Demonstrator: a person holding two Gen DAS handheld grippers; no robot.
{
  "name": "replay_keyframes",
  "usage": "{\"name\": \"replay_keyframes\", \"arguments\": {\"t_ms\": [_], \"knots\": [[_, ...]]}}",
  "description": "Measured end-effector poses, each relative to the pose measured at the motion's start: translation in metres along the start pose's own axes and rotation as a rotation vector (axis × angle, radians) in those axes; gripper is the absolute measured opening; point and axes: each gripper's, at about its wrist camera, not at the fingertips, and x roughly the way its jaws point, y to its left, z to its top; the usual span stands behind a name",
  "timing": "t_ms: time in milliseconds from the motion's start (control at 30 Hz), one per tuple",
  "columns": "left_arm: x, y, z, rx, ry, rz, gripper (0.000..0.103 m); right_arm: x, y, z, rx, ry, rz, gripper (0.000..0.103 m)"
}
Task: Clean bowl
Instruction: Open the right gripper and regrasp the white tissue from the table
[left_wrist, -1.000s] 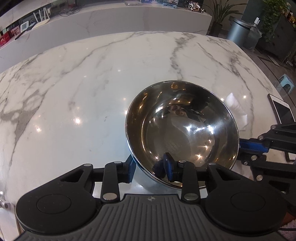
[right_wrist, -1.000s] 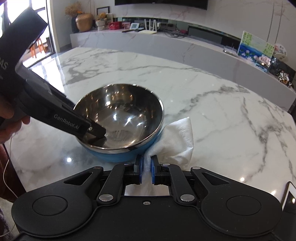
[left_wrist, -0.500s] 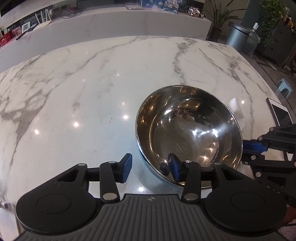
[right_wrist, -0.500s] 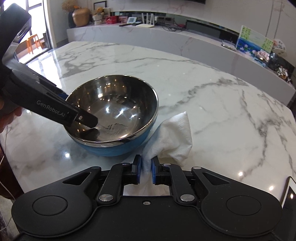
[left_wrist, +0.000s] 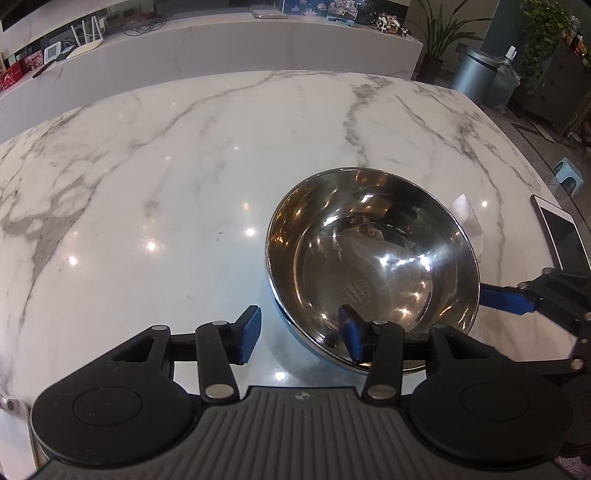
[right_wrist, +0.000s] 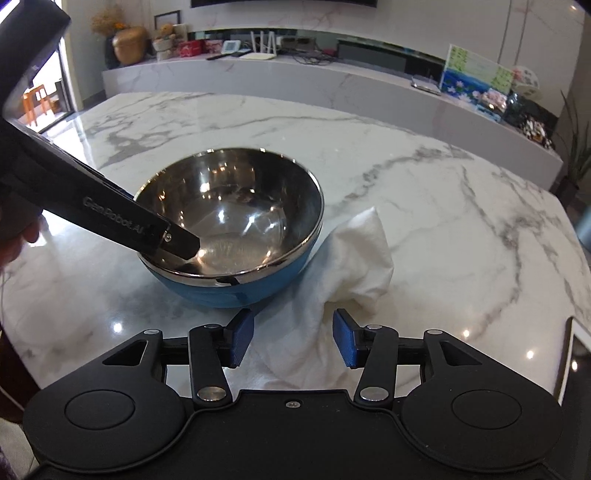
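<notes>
A steel bowl (left_wrist: 373, 258) with a blue outside (right_wrist: 229, 236) stands on the marble table. My left gripper (left_wrist: 299, 338) is open, its jaws wide apart astride the bowl's near rim, one finger inside and one outside, not touching it. It also shows in the right wrist view (right_wrist: 177, 243) at the bowl's left rim. A crumpled white cloth (right_wrist: 351, 266) lies on the table right of the bowl. My right gripper (right_wrist: 293, 343) is open over the cloth's near end, with the cloth between its fingers but not gripped.
A white phone or tablet (left_wrist: 561, 232) lies near the table's right edge. The marble table (left_wrist: 184, 184) stretches far and left of the bowl. A long marble counter (right_wrist: 332, 85) with small items stands behind.
My left gripper has opened and let go of the bowl's rim, and the bowl now rests flat. My right gripper has opened and released the cloth.
</notes>
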Motion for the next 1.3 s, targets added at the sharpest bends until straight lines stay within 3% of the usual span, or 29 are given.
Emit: {"name": "replay_keyframes", "arguments": {"t_ms": [67, 200, 300, 533, 667, 733, 800, 1100, 1200, 1300], "knots": [[0.000, 0.000, 0.000, -0.001, 0.001, -0.001, 0.045, 0.005, 0.002, -0.001, -0.017, 0.010, 0.002, 0.044], [0.000, 0.000, 0.000, 0.001, 0.003, -0.003, 0.045, 0.007, 0.002, -0.001, -0.058, 0.028, 0.015, 0.024], [0.000, -0.001, 0.000, 0.006, 0.006, -0.003, 0.045, 0.003, -0.001, 0.000, -0.119, 0.040, 0.011, 0.016], [0.000, -0.004, 0.000, 0.016, 0.010, 0.003, 0.045, -0.002, 0.007, -0.005, -0.565, 0.092, -0.083, 0.016], [0.001, -0.006, 0.001, 0.025, 0.013, 0.004, 0.045, 0.003, 0.000, -0.003, -0.671, 0.107, -0.088, 0.016], [0.001, -0.007, 0.001, 0.028, 0.014, 0.004, 0.045, 0.006, 0.001, -0.004, -0.719, 0.112, -0.097, 0.023], [0.000, -0.006, 0.001, 0.028, 0.015, 0.006, 0.045, 0.005, 0.002, -0.004, -0.713, 0.090, -0.109, 0.047], [-0.001, -0.007, 0.002, 0.023, 0.011, 0.001, 0.045, -0.014, 0.003, 0.005, -0.471, -0.034, -0.163, 0.049], [-0.001, -0.006, 0.002, 0.019, 0.010, -0.004, 0.045, -0.011, 0.006, 0.004, -0.400, -0.043, -0.127, 0.048], [-0.002, -0.004, 0.002, 0.009, 0.012, -0.007, 0.045, 0.000, 0.008, 0.004, -0.365, -0.025, -0.147, 0.047]]}}
